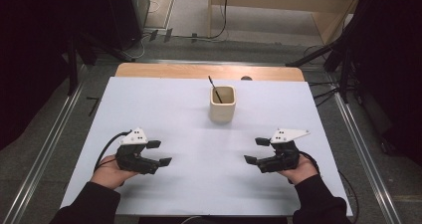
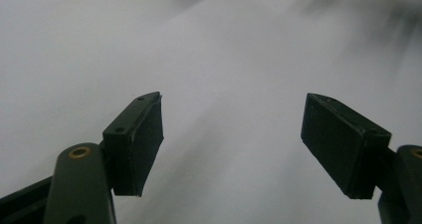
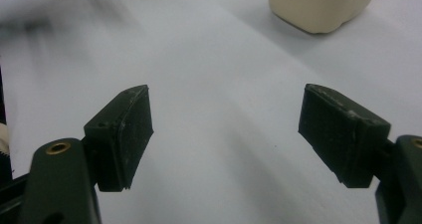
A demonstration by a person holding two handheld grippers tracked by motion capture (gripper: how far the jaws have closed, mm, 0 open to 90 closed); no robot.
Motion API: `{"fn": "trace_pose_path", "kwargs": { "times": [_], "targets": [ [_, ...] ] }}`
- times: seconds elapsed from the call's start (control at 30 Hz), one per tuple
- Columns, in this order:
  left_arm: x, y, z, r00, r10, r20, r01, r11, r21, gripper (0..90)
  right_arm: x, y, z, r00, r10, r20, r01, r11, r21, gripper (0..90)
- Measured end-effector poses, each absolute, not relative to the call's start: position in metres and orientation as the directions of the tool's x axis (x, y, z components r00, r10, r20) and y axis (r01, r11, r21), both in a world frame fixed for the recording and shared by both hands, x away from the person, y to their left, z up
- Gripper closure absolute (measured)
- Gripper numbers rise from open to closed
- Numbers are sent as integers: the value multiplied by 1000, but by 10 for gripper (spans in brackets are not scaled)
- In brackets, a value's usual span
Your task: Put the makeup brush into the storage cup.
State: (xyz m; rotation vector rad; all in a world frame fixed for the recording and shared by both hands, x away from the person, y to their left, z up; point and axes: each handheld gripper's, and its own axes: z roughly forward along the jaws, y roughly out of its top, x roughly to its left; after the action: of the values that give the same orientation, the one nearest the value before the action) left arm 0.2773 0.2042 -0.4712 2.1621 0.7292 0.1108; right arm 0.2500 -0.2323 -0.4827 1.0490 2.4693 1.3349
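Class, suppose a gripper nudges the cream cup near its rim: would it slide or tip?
The cup looks taller than wide, so a high push may tip it. The thin stick leaning inside would probably shift or fall out. Its smooth sides could slip.

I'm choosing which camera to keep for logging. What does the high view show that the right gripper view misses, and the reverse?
High view: the thin black stick leaning inside the cream square-sided cup, both hands, the wooden table edge and floor. Right gripper view: a close look at the right gripper pads, wide apart over bare surface. Both: the cup, the white tabletop sheet and the open right gripper.
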Motion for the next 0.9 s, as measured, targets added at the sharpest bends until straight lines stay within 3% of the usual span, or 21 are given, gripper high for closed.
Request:
{"fn": "trace_pose_path", "kwargs": {
  "times": [0.9],
  "targets": [
    [277,203,-472,831,532,-162,460,-494,738,254,255,-232,-488,-742,641,194,510,352,785,227]
  ]
}}
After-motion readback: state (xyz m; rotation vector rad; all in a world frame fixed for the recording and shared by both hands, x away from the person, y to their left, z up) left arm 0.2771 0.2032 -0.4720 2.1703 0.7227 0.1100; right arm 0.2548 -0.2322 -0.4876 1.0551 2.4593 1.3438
